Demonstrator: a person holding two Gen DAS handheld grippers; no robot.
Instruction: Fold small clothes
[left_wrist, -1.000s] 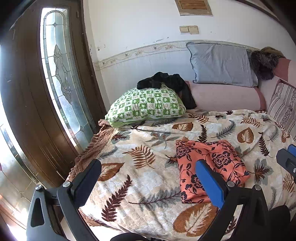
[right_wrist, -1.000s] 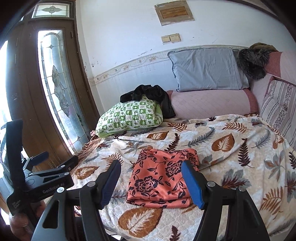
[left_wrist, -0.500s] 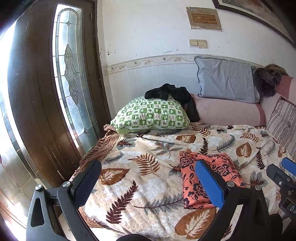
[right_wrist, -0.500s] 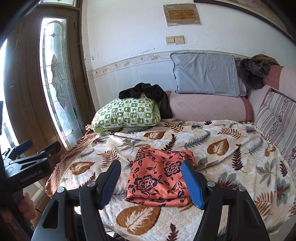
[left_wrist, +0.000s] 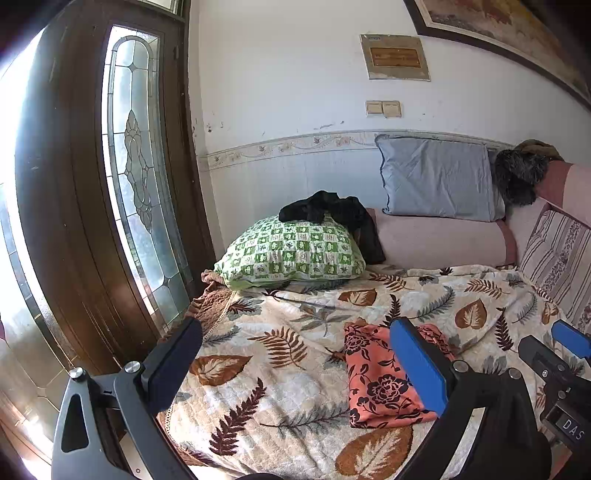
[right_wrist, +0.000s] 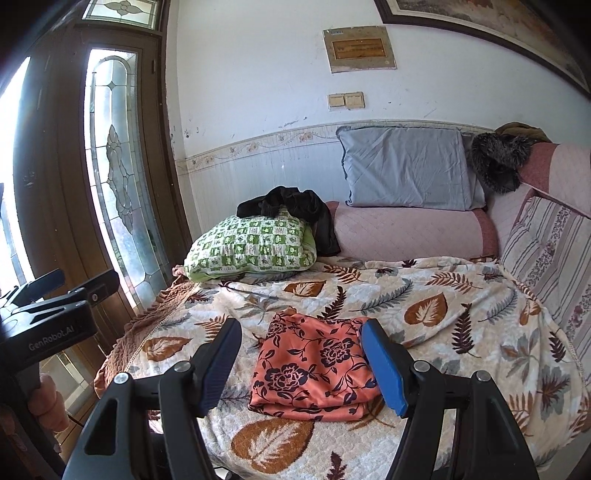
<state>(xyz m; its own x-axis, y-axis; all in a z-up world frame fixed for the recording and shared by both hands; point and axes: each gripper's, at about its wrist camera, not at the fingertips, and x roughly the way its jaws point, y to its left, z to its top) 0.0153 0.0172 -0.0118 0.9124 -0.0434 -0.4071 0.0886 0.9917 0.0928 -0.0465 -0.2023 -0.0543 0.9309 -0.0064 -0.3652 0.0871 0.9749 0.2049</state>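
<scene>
Daylit rm: white wall (right_wrist: 258, 85), leaded-glass door (left_wrist: 133, 162), sofa (right_wrist: 406, 229).

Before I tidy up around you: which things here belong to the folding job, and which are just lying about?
Job:
- folded orange floral cloth
- left tongs
- right tongs

Lying about:
- green checked pillow
- black garment
- grey pillow
- leaf-print blanket

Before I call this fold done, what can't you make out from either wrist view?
- Folded orange floral cloth: in the left wrist view a blue pad covers its right side.
- Its underside and inner layers: hidden in both views by the top layer.
- Black garment on the green pillow: too bunched to identify.
</scene>
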